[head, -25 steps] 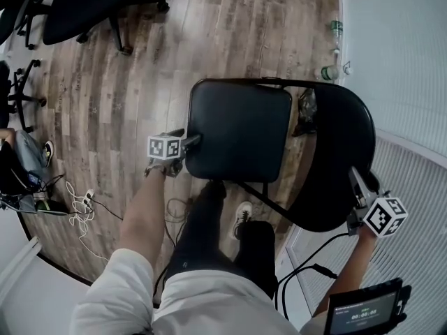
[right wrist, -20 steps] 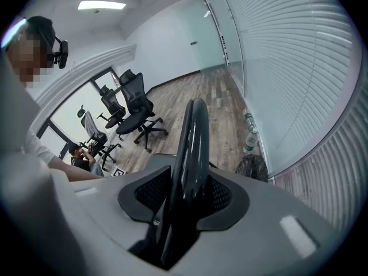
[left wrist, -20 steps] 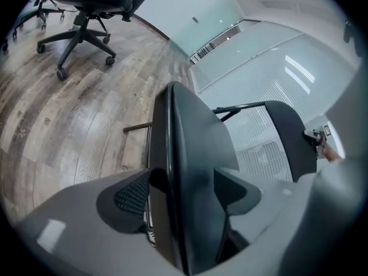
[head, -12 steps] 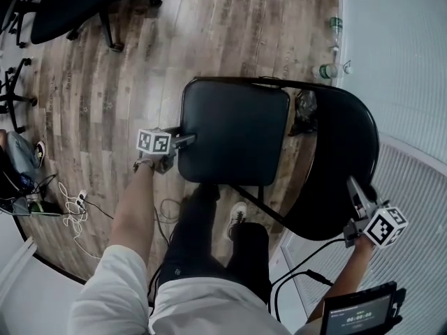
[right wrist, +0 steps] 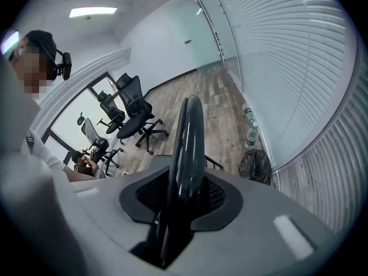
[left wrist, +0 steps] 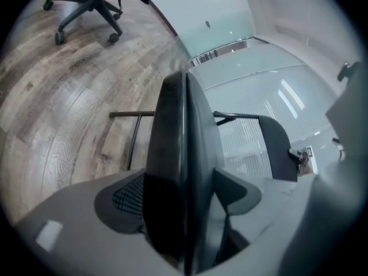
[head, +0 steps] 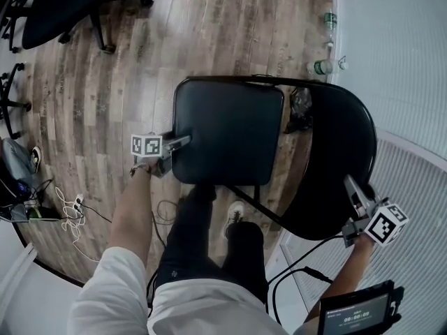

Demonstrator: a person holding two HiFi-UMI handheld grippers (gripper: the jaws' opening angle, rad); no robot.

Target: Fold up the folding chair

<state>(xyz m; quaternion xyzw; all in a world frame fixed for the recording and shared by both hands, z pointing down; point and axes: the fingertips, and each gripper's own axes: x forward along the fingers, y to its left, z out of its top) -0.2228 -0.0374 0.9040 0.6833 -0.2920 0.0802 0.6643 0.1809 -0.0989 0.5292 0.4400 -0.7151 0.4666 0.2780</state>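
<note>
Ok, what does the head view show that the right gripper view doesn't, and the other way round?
Only the head view: the folding chair's square black padded seat from above, the left gripper at its edge, the person's dark-trousered legs.
Only the right gripper view: a ceiling light panel, and the right gripper's fingers, which have just been closing, pressed on the black rounded backrest's edge.
Both: the wood-plank floor, black wheeled office chairs, clear plastic bottles, white slatted blinds.

Overhead plus two close chair (head: 227,131) views
</note>
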